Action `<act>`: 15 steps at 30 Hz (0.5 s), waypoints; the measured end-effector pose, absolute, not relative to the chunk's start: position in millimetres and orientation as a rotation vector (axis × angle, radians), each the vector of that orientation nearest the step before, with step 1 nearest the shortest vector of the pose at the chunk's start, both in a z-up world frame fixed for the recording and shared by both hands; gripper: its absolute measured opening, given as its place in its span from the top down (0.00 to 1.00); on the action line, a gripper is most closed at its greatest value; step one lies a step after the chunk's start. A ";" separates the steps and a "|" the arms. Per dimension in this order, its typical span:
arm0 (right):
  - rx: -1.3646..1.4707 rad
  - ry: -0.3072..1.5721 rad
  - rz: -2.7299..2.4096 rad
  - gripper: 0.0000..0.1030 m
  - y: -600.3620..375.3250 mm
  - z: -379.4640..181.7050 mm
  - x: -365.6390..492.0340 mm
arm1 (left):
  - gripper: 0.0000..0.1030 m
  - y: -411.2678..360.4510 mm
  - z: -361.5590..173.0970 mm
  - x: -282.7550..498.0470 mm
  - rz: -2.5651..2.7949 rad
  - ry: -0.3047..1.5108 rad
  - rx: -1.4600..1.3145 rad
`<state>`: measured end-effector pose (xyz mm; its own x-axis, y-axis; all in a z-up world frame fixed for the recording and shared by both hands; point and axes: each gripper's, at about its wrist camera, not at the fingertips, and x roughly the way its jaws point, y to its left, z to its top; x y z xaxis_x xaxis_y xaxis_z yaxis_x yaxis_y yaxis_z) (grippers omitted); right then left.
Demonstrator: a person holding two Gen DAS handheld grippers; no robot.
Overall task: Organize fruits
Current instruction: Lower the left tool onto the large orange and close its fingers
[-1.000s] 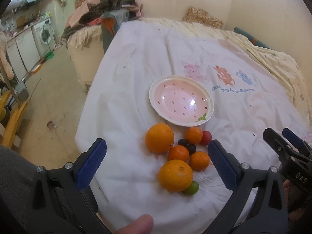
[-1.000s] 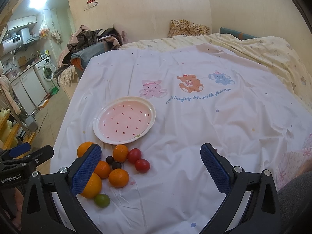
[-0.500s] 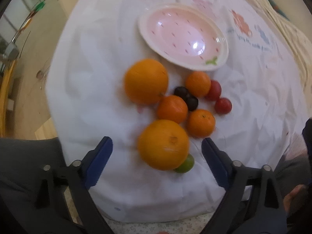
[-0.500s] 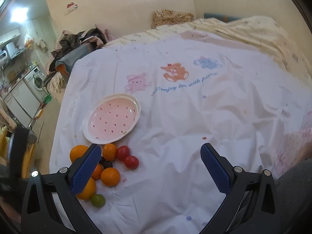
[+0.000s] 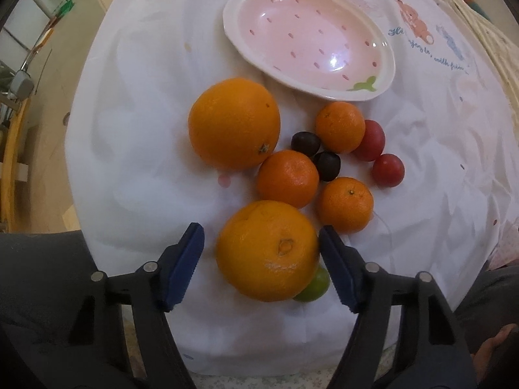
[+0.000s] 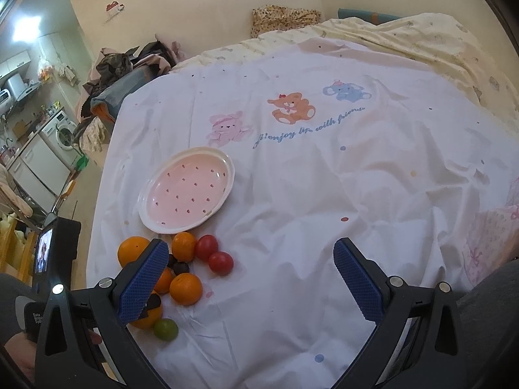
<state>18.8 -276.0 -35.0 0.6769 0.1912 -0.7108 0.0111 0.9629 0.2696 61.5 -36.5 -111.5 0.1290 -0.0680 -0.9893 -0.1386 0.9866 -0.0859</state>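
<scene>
A pile of fruit lies on the white sheet below an empty pink plate (image 5: 311,42). My left gripper (image 5: 262,262) is open, its blue pads on either side of the near big orange (image 5: 267,251); the right pad touches or nearly touches it, the left pad stands off. A green lime (image 5: 314,288) sits against that orange. A second big orange (image 5: 233,123), three mandarins (image 5: 287,178), two dark grapes (image 5: 327,166) and two red tomatoes (image 5: 387,170) lie beyond. My right gripper (image 6: 249,282) is open and empty above the sheet, right of the pile (image 6: 185,288) and plate (image 6: 188,191).
The sheet (image 6: 324,178) with cartoon animals covers a bed; its left edge drops to the floor (image 5: 42,74). A pile of clothes (image 6: 129,68) lies at the bed's far left. A washing machine (image 6: 61,129) stands in the room beyond.
My left gripper has moved down and forward onto the fruit pile and narrowed around the near big orange. My right gripper has stayed open, shifting only slightly.
</scene>
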 end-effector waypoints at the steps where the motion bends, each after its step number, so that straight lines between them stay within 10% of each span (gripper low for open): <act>1: 0.262 0.821 0.102 0.00 -276.6 -34.6 18.3 | 0.32 -37.1 -111.9 62.4 0.053 1.447 -0.171; 15: 0.271 0.812 0.092 0.00 -279.9 -32.3 15.8 | 0.46 -40.3 -105.3 70.9 0.027 1.462 -0.201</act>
